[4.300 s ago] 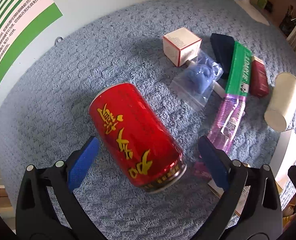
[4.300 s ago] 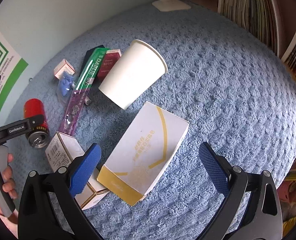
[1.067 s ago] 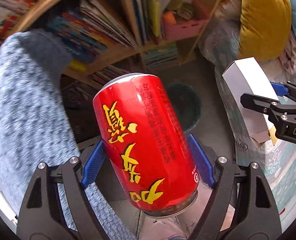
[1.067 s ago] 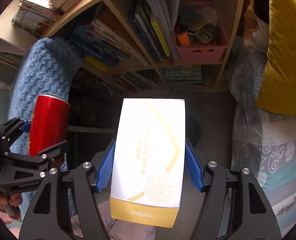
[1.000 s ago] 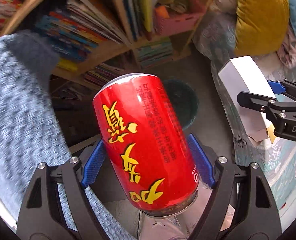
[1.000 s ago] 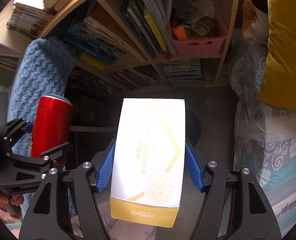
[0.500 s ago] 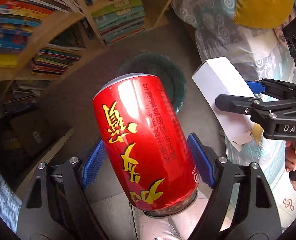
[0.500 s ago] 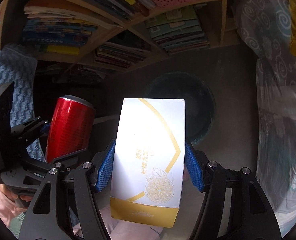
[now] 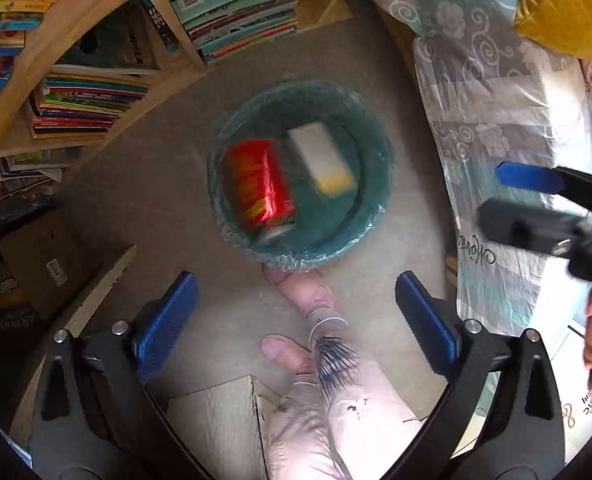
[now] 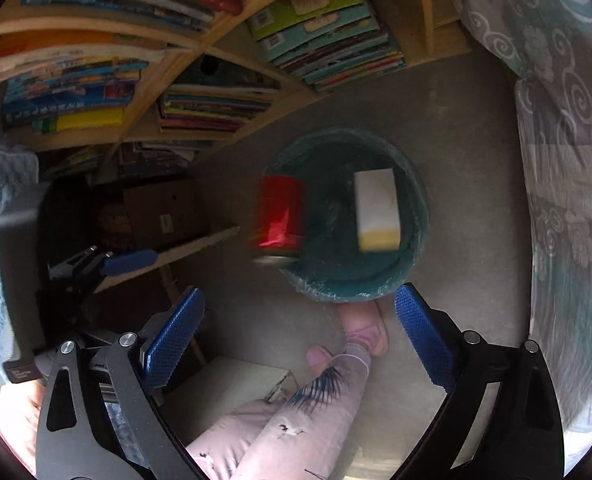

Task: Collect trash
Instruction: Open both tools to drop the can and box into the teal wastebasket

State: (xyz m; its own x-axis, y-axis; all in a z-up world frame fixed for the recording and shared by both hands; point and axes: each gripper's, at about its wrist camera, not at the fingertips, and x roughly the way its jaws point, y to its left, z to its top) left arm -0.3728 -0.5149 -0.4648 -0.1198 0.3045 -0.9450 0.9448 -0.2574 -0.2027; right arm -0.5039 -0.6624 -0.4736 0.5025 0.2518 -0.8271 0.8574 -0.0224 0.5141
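Your left hand-held gripper (image 9: 296, 312) and right hand-held gripper (image 10: 300, 320) gaped empty; the blurred red drink can (image 9: 258, 188) and white-and-yellow carton (image 9: 323, 162) were dropping into the round teal bin (image 9: 370, 216), mid-frame. Next, you needed more trash.

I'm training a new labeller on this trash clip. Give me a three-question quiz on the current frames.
1. True or false: both grippers are open and hold nothing.
2. What does the red can appear above? A) the bookshelf B) the green bin C) the bedspread
3. Fill in: the white and yellow ____ appears beside the can over the bin's opening.

Key
1. True: the left gripper and the right gripper both stand wide apart with nothing between the fingers.
2. B: the bin lies below it; the can is motion-blurred.
3. box.
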